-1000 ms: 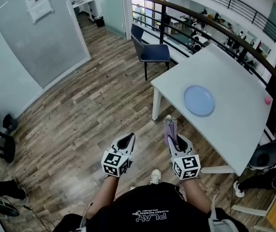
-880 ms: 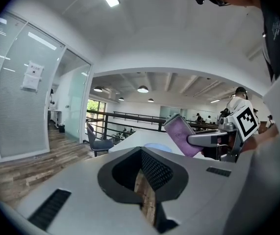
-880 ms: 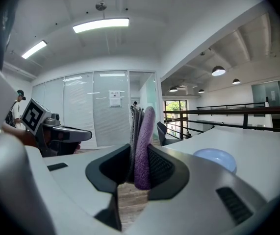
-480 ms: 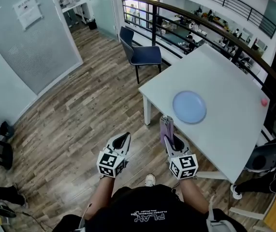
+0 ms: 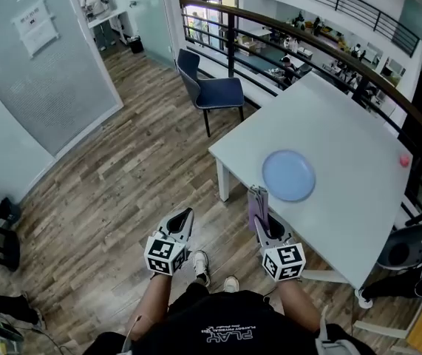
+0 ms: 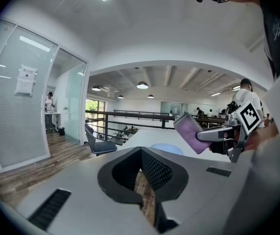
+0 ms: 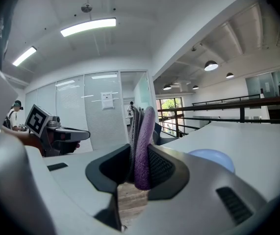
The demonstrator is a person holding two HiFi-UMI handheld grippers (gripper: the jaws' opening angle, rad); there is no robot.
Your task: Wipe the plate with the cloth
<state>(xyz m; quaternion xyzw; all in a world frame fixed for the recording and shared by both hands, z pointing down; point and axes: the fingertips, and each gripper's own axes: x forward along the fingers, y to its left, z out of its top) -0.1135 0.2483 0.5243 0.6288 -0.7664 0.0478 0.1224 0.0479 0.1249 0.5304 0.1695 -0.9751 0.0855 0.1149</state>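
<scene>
A pale blue plate lies on the white table, near its front-left corner. My right gripper is shut on a folded purple and grey cloth that sticks up from its jaws, just short of the table's near edge. In the right gripper view the cloth stands upright between the pads, with the plate ahead to the right. My left gripper hangs over the wooden floor, left of the table, shut with nothing in it. From the left gripper view, the cloth and plate show ahead.
A blue chair stands at the table's far-left corner. A small pink ball rests on the table's right side. A dark railing runs behind the table. A person stands far off at a desk.
Both grippers have come closer to the table; the plate and table corner now sit nearer in the head view. The cloth stays clamped in the right gripper.
</scene>
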